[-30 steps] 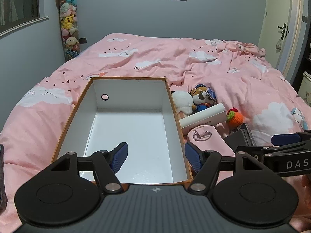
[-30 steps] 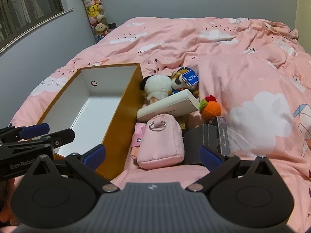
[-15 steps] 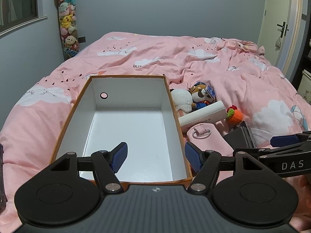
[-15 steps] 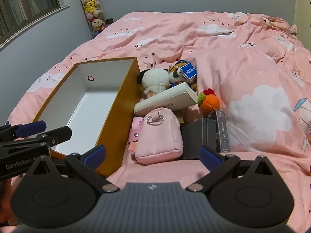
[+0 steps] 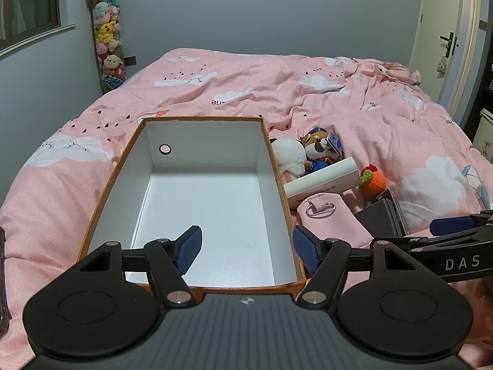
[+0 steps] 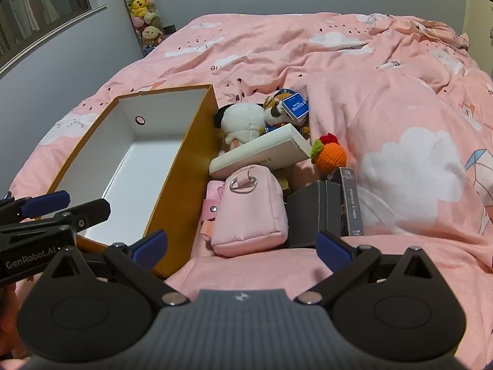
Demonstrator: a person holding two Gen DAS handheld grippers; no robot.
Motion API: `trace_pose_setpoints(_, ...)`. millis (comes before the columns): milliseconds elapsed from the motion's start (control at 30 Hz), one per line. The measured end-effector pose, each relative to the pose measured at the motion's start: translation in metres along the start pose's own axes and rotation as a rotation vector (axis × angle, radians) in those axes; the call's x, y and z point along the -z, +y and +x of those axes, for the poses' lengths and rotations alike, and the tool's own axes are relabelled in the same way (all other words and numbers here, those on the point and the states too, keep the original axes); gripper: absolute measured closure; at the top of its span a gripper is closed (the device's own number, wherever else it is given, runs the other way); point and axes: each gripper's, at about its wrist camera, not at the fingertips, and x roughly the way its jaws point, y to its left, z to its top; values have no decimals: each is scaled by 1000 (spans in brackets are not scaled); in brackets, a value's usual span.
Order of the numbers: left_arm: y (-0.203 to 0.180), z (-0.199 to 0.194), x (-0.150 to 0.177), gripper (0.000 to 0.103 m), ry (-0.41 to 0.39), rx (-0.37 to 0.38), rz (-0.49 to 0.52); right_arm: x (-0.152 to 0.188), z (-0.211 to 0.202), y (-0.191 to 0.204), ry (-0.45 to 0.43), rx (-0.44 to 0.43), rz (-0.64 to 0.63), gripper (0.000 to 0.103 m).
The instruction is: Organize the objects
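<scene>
With both our left gripper [image 5: 246,248] and right gripper [image 6: 242,246] gaping empty, the pink pouch [image 6: 251,212] at frame centre, beside the empty box [image 6: 197,141], could slump from our pinch, toppling the white carton [image 6: 262,154] leaning behind.

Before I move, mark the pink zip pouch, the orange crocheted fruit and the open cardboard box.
pink zip pouch [image 6: 249,212], right wrist view, front panel.
orange crocheted fruit [image 6: 332,156], right wrist view, orange body.
open cardboard box [image 5: 203,206], left wrist view, white floor.
</scene>
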Motion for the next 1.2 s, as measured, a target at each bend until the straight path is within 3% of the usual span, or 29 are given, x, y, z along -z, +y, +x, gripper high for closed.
trace_pose_setpoints(1000, -3, 2, -2, 24, 5, 28, 5, 0, 4, -11, 22, -25, 33, 2)
trace_pose_setpoints(1133, -5, 4, -6, 37, 10, 51, 11, -4, 9, -23, 42, -21, 68, 28)
trace_pose_setpoints(1200, -7, 6, -9, 46, 14, 70, 23, -6, 12, -28, 54, -23, 77, 34)
